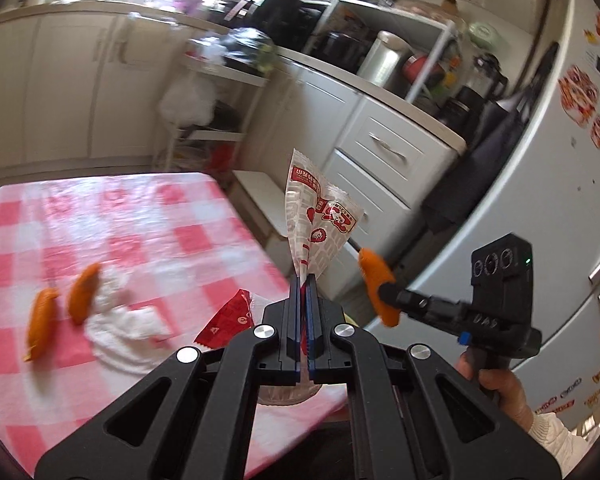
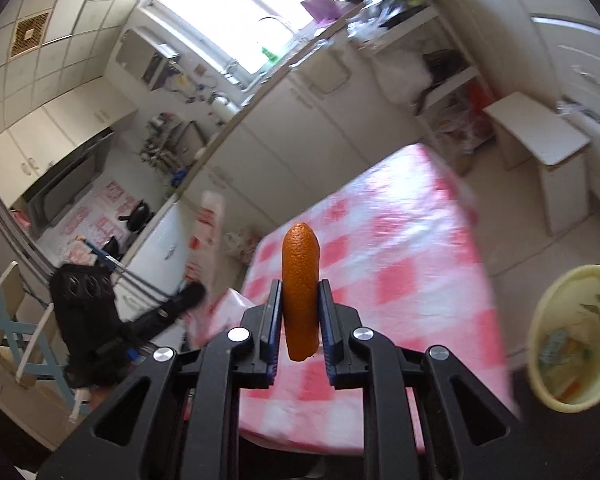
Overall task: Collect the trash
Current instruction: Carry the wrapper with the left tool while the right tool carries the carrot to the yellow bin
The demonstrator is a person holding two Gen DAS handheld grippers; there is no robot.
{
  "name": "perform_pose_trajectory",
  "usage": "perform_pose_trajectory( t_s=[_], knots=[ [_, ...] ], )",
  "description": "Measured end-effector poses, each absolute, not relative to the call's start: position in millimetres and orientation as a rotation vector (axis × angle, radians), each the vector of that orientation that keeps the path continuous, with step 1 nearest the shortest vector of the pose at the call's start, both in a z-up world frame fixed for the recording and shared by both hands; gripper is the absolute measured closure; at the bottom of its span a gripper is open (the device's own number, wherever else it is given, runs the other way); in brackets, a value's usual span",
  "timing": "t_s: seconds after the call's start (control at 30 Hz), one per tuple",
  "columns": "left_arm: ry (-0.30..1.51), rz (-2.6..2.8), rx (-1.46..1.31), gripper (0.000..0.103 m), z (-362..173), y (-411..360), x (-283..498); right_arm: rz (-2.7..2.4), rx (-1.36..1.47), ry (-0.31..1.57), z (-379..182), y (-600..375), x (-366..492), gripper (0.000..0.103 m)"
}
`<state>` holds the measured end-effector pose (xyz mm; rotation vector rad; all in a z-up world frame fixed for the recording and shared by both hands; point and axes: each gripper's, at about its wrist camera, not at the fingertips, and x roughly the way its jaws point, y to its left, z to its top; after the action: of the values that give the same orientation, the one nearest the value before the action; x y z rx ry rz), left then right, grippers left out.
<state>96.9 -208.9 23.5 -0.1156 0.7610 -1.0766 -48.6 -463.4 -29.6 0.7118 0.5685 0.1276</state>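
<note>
Orange peel [image 2: 300, 280] is being gripped between the right gripper's [image 2: 300, 292] barely parted jaws; a clear snack wrapper [image 1: 320, 216] is being pinched by the fully closed left gripper [image 1: 303, 284].

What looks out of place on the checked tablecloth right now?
Litter remains on the pink checked tablecloth: two orange peel pieces, a crumpled white tissue beside them and a red wrapper near the edge. None belongs there; all lie loose, away from the yellow bin.
</note>
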Motion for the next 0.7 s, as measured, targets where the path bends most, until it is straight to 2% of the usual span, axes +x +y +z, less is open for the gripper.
perform_pose_trajectory(
  t_s=[0.33, 0.47, 0.63, 0.7],
  knots=[
    [0.86, -1.329, 0.045, 0.1, 8.2, -390.3, 58.8, -0.13, 0.873, 0.616, -113.5, -561.8, -115.1, 0.083],
    [0.928, -1.385, 0.083, 0.1, -20.2, -450.4, 49.3, -0.186, 0.919, 0.65, -146.5, -584.9, -122.5, 0.083],
    [1.051, -1.363, 0.186, 0.1, -79.9, -515.7, 47.6, -0.251, 0.964, 0.698, -184.4, -606.9, -121.8, 0.083],
    [1.106, -1.322, 0.23, 0.096, -102.6, -530.2, 51.1, -0.28, 0.972, 0.722, -199.7, -615.0, -117.9, 0.083]
  ],
)
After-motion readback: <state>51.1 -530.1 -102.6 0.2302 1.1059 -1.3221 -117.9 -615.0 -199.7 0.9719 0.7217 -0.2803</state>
